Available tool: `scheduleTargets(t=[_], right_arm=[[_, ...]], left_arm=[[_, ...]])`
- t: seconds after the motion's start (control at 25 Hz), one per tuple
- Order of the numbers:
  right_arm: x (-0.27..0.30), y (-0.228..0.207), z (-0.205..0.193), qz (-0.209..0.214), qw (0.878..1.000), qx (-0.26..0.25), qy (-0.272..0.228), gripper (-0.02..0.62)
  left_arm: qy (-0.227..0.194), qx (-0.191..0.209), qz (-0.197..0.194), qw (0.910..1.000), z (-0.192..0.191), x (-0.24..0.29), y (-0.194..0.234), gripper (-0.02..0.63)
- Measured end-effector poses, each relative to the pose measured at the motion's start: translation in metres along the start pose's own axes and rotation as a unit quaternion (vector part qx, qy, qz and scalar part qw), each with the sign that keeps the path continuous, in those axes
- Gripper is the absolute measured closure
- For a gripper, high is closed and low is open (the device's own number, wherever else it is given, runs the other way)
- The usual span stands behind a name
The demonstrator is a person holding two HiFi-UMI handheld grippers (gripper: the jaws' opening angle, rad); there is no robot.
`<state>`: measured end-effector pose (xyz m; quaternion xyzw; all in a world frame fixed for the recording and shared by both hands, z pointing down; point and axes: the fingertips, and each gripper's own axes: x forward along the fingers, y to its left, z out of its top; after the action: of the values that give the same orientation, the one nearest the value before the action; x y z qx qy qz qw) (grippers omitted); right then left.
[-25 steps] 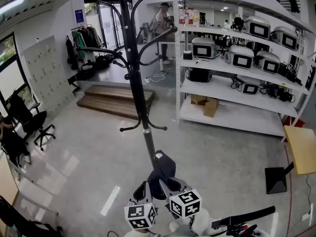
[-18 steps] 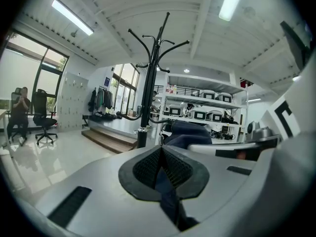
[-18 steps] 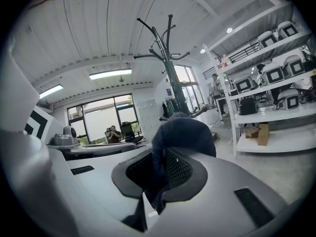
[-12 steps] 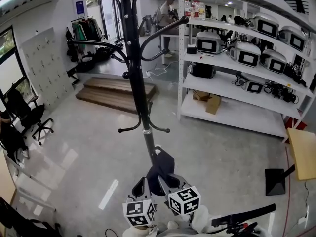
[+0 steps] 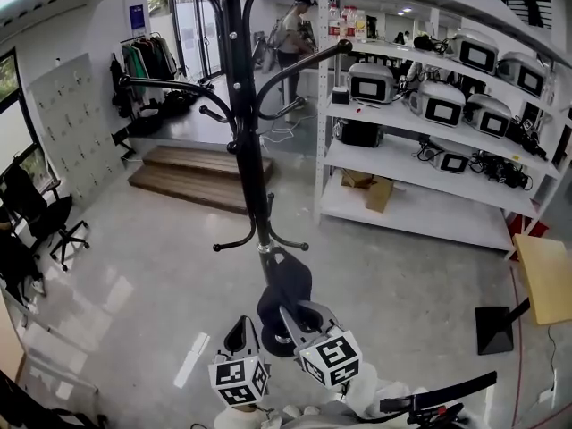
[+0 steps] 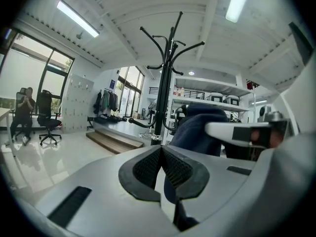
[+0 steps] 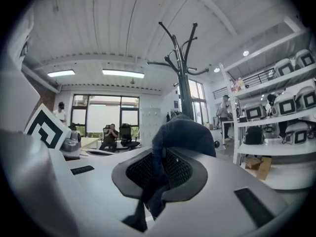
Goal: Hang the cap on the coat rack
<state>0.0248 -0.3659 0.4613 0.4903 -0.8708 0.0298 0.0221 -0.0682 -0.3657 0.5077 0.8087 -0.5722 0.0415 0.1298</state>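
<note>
Done: you are pinching the cap point(image 5: 284, 286) in your right hand-held gripper point(image 7: 159, 169); your left hand-held gripper point(image 6: 161, 164) is pressed together, empty.
Left: hanging it on the coat rack point(image 5: 243, 132) at twelve o'clock.

The cap point(image 5: 286, 280) sits between the right tongs point(image 5: 298, 320), just before the coat rack point(image 5: 248, 150), with shelves point(image 5: 384, 161) to the rack's right.

Left gripper point(image 5: 239, 333) and right gripper point(image 5: 288, 318): grey moulded shells. Each carries a white cube point(image 5: 239, 381) faced with black square markers. Ahead of the cube sit black pads point(image 6: 145, 169) with a fine mesh texture. Dark rectangular slots point(image 6: 71, 206) flank them in the shell.
</note>
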Motion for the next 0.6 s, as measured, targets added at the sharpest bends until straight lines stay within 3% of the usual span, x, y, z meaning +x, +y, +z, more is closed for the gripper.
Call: scheduleTargets(t=[0.6], right_arm=[[0.014,0.032,0.121,0.060,0.984,-0.098,-0.134,0.552]], left_arm=[[0.002,-0.003,-0.004,1.0000,-0.009,-0.003,0.012,0.604]])
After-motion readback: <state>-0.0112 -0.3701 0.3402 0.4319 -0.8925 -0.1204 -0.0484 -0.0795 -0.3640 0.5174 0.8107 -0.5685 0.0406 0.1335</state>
